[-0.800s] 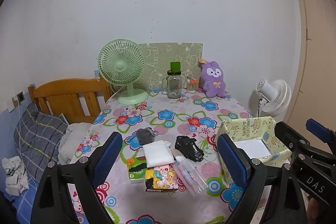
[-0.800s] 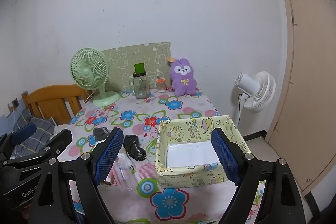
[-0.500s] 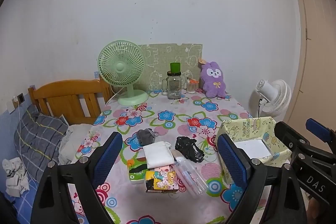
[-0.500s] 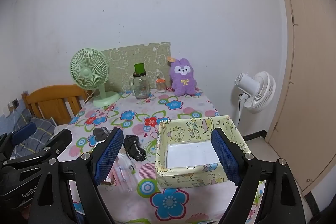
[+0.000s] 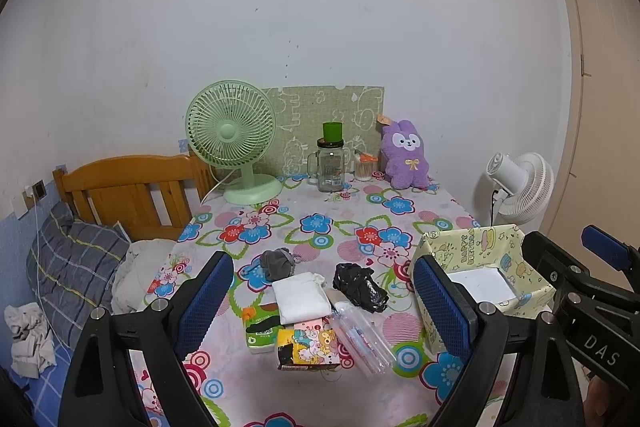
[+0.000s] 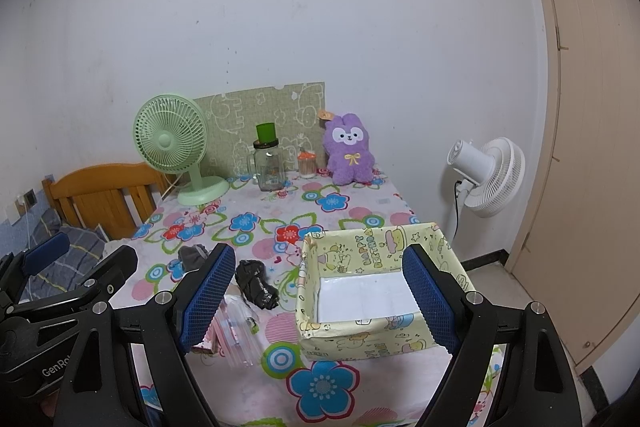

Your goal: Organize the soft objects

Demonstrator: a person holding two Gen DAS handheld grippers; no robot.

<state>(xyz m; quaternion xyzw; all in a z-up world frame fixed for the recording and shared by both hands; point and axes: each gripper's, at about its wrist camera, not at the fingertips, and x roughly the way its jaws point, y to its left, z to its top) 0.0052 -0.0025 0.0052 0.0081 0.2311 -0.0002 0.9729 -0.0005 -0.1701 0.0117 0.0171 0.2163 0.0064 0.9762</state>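
Left to right. Beyond the table's left edge: a wooden bed headboard (image 5: 124, 187) with a plaid pillow (image 5: 72, 267) below it. At the far left corner of the table (image 5: 416, 383), which is covered by a flowered cloth, stands a green desk fan (image 5: 232, 139); behind it a green patterned board (image 5: 320, 119) leans on the wall. Along the far edge follow a glass jar with a green cap (image 5: 331, 163), a small orange-lidded jar (image 5: 365, 169) and a purple plush rabbit (image 5: 405, 154), upright at the far right corner.

Left gripper (image 5: 324, 307): jaws wide apart, holding nothing, raised over the near edge. Framed between its blue pads lies the cluster of soft objects in the near-centre of the table: a grey fabric bundle (image 5: 276, 263) farthest back, a folded white cloth (image 5: 300, 297) touching it in front, a crumpled black bag (image 5: 360, 285) just to the right. Nearer the near edge lie a green tissue pack (image 5: 260, 331), a cartoon-printed packet (image 5: 308, 347) and a clear plastic pouch (image 5: 362, 341), all close together.

Right gripper (image 6: 316, 295): jaws likewise wide apart and empty, hovering over the near right corner. Between its pads sits the yellow printed box (image 6: 360, 255), open-topped with a white floor, standing at the table's right edge, apart from the black bag. A white floor fan (image 6: 492, 175) stands beyond the right edge, beside a beige door (image 6: 592, 147).
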